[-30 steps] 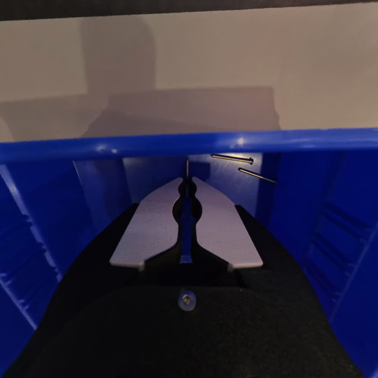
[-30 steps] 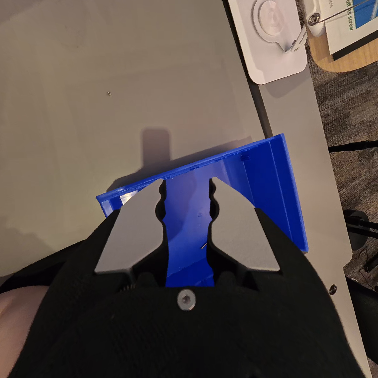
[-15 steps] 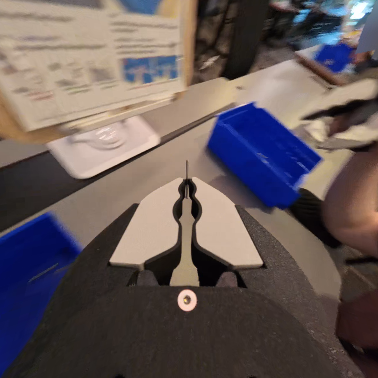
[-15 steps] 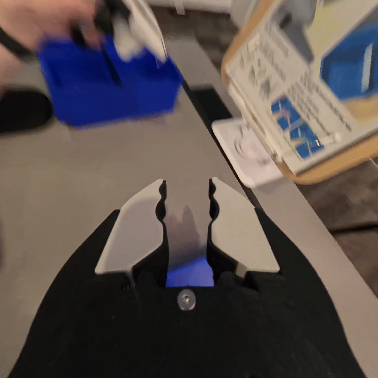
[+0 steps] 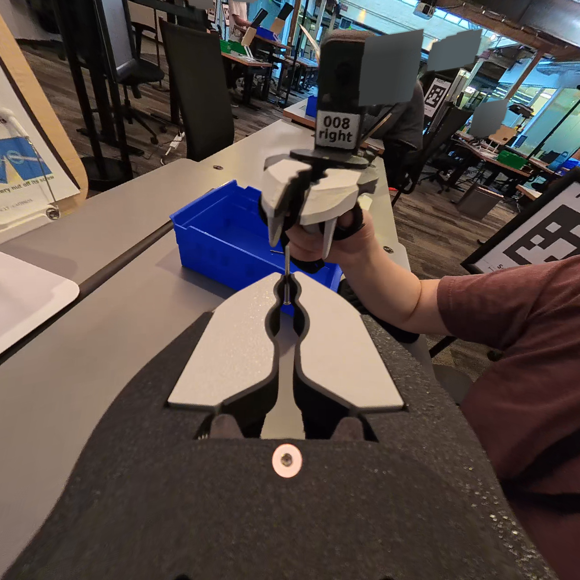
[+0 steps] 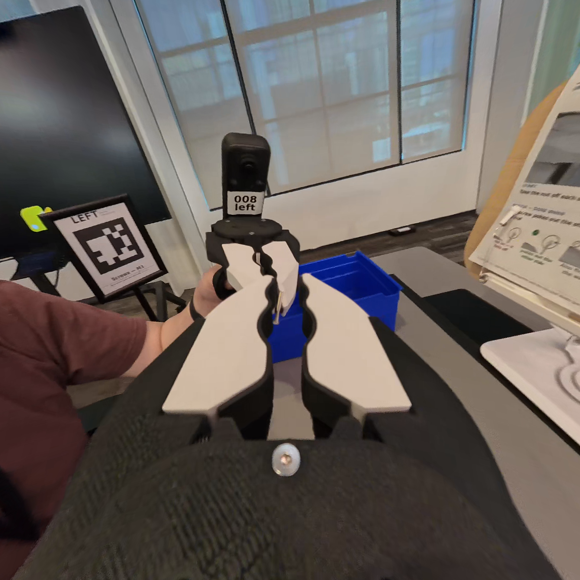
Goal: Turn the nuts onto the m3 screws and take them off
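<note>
Gripping a thin m3 screw (image 5: pixel 286 284) at their tips, the left tongs (image 5: pixel 286 276) stand closed on it above the grey table (image 5: pixel 131 314), the shaft's long axis running straight ahead along the fingers towards the right tongs (image 5: pixel 299 232). Those face back from just beyond the screw's free end, parted and apparently empty in the right wrist view. A blue bin (image 5: pixel 229 232) sits behind them, another blue bin (image 6: pixel 354 279) behind the left tongs. No nut is visible on the screw; the right tongs are best placed to bring one.

white label on each camera (image 5: pixel 337 129) | framed marker sign (image 6: pixel 108 248) | instruction sheet (image 6: pixel 543 219)
</note>
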`<state>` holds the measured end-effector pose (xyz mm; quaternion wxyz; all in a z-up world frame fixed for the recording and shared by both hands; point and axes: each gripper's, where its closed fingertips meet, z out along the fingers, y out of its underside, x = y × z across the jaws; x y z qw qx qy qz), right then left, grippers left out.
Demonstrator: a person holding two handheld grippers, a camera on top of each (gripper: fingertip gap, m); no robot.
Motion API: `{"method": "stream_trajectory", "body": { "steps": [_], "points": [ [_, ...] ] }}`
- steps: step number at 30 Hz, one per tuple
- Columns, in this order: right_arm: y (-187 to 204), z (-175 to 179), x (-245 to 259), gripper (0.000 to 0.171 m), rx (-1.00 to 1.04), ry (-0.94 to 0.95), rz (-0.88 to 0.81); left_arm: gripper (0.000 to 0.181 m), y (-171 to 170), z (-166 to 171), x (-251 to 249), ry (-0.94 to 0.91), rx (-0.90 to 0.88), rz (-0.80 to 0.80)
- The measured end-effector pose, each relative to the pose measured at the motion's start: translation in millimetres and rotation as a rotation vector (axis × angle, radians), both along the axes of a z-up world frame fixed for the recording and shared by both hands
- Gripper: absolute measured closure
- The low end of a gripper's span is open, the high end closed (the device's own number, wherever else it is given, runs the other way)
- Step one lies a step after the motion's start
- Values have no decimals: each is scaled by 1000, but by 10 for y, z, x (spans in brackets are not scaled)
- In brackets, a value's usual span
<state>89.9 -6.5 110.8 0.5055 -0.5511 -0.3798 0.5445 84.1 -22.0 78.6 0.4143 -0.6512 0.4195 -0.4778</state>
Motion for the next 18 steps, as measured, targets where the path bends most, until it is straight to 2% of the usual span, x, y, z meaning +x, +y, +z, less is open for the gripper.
{"method": "stream_trajectory", "body": {
  "steps": [11,14,18],
  "points": [
    [-41,-125,-138,155,-67,12,71,179,-30,38,6,-22,20,22],
    [-106,-124,-149,168,-81,29,133,179,-33,27,32,-32,19,17],
    [-93,-146,-142,168,-113,24,144,178,-29,13,43,-62,-40,-7]
  ]
}}
